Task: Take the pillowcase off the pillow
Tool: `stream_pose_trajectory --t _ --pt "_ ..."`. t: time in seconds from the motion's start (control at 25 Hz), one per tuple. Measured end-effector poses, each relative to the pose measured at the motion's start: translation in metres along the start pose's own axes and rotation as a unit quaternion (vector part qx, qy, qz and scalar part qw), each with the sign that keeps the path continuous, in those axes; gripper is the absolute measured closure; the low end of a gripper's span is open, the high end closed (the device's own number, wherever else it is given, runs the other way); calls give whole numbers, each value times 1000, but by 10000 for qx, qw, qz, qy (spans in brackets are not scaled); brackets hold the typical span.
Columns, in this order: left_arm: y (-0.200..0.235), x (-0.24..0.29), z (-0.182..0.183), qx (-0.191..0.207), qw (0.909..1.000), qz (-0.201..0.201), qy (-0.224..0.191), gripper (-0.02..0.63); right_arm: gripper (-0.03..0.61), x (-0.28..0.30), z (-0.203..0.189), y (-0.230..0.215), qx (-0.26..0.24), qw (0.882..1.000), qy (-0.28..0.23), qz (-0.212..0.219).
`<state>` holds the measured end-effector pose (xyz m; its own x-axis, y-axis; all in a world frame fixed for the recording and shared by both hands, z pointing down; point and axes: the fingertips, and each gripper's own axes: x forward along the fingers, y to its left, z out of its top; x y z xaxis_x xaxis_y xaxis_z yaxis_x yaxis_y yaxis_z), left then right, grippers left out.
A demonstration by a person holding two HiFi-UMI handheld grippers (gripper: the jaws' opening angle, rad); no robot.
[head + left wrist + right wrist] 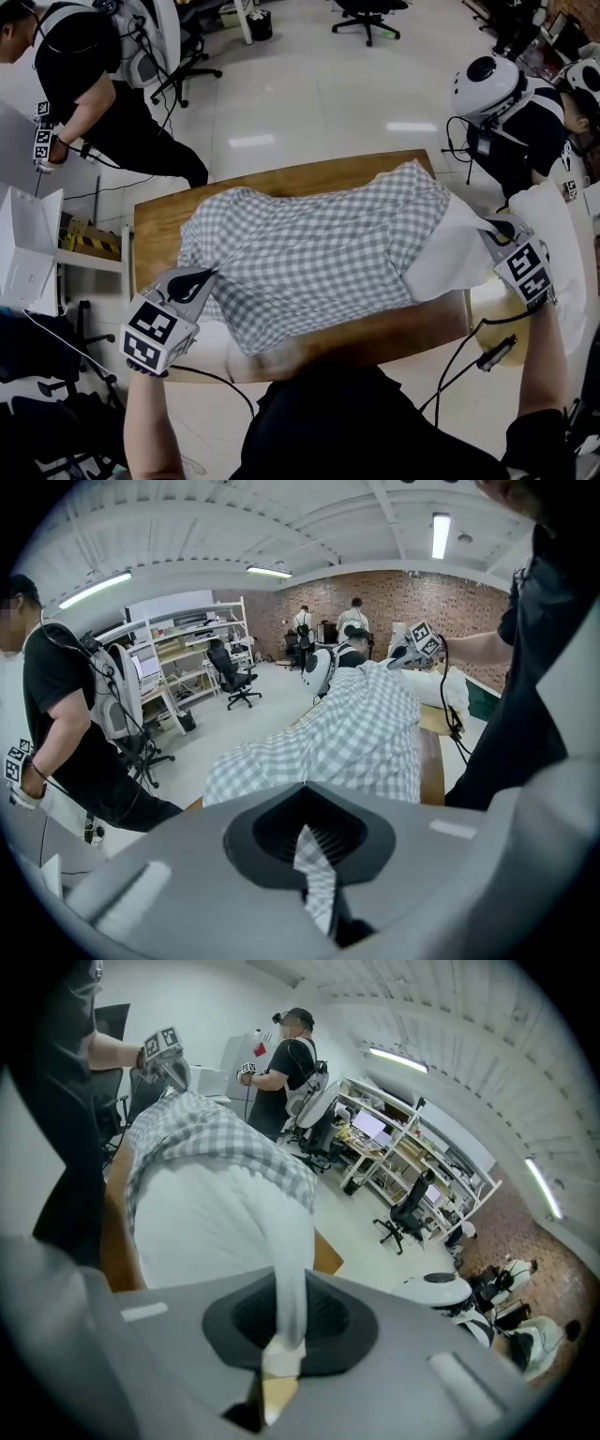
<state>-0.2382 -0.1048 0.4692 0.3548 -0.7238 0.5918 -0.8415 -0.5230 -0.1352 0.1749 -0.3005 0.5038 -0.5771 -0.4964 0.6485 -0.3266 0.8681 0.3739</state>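
A pillow in a grey-and-white checked pillowcase (309, 253) lies across the wooden table (159, 230). Its white pillow (448, 255) sticks out bare at the right end. My left gripper (202, 278) is at the pillowcase's near-left corner, shut on a fold of the checked cloth (314, 874). My right gripper (494, 232) is at the far right, shut on a corner of the white pillow (286, 1330). In the right gripper view the pillowcase's open edge (216, 1138) is bunched partway along the pillow (206, 1222). Both ends are lifted slightly off the table.
A person in black (94, 84) stands beyond the table's left corner. Another person with a white helmet (511, 103) bends at the far right. A white box (28, 244) sits left of the table. A cable (469, 361) hangs by the near-right edge.
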Motion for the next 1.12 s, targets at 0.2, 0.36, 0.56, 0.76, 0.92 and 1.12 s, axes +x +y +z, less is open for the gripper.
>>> stream_pose_trajectory --t 0.2,0.36,0.56,0.76,0.92,1.12 --pt "1 1 -9 -97 9999 83 111 607 563 16 -14 15 79 9997 106 211" --pt "-14 24 -18 18 9994 -159 305 607 561 32 -30 36 74 9981 380 470" --pt "-35 41 -24 168 9984 -459 287 604 552 56 -26 55 -70 9975 284 649" --pt "-45 42 -26 -688 9927 -981 -148 450 509 65 -18 62 -237 9972 209 671" --pt "-22 31 -50 -2212 9691 -912 -601 378 488 63 -24 58 -201 9973 144 688" --pt "37 17 -123 -4153 9030 -368 -1035 300 425 65 -19 58 -94 9964 101 840"
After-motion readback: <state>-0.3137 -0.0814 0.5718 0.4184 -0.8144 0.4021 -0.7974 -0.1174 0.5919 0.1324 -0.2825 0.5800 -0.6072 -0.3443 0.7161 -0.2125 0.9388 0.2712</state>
